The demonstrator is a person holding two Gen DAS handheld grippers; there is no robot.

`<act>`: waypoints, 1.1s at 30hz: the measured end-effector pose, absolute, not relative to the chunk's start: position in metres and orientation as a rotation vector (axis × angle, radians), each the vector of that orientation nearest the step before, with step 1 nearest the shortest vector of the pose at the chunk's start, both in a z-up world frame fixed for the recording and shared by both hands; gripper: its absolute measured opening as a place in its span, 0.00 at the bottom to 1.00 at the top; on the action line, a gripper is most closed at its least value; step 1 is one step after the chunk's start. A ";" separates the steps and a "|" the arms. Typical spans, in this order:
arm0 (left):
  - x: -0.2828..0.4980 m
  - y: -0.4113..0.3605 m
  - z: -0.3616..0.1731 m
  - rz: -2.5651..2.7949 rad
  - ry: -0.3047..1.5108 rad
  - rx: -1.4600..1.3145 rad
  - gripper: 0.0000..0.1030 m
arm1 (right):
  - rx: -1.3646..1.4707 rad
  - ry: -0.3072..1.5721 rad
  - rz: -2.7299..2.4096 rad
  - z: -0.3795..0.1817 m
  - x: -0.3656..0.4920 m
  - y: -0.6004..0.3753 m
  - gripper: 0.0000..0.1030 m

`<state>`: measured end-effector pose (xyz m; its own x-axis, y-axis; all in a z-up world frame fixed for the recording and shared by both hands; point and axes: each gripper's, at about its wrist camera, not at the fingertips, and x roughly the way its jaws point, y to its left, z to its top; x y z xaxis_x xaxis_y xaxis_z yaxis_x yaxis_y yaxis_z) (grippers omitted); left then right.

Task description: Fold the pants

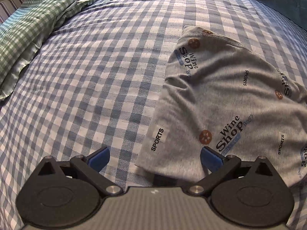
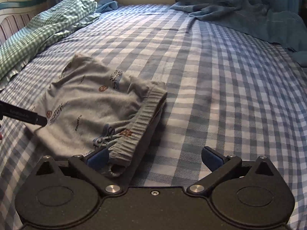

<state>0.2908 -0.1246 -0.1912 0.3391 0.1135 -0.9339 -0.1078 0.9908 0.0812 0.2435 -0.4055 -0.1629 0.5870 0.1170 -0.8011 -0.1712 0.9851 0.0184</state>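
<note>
Here, your left gripper [image 1: 155,158] stands spread wide above the near corner of the folded grey pants [image 1: 220,103], pinching nothing. Your right gripper [image 2: 155,158] is spread too, the waistband [image 2: 145,118] just beside its left finger [image 2: 98,158] on the checked sheet [image 2: 220,76].

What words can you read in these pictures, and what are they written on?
"SPORTS" – printed several times in black on the grey pants.
"Wine Shop" – large dark letters, repeated on the pants.
"Boy's" – small blue word beside "Wine Shop"; partly blurred.
Blue patch under "Shop" – holds letters too blurred to read.
White lettering on the black left hand-held gripper, seen from the right wrist – too small to read.
No text on the checked bedsheet.
</note>
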 end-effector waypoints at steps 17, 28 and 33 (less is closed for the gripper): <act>0.301 -0.089 -0.203 0.123 1.239 -0.137 1.00 | -0.072 0.959 0.064 -0.201 0.326 -0.421 0.99; 0.304 -0.082 -0.206 0.101 1.175 -0.121 1.00 | -0.090 0.946 0.112 -0.211 0.355 -0.413 0.99; 0.294 -0.078 -0.191 0.051 1.121 -0.107 1.00 | -0.006 0.883 0.125 -0.179 0.330 -0.413 0.99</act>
<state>0.2938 -0.0777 -0.1906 0.4342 -0.0132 -0.9007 -0.0946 0.9937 -0.0602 0.3296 -0.4131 -0.1786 0.6277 0.1064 -0.7711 -0.1111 0.9927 0.0465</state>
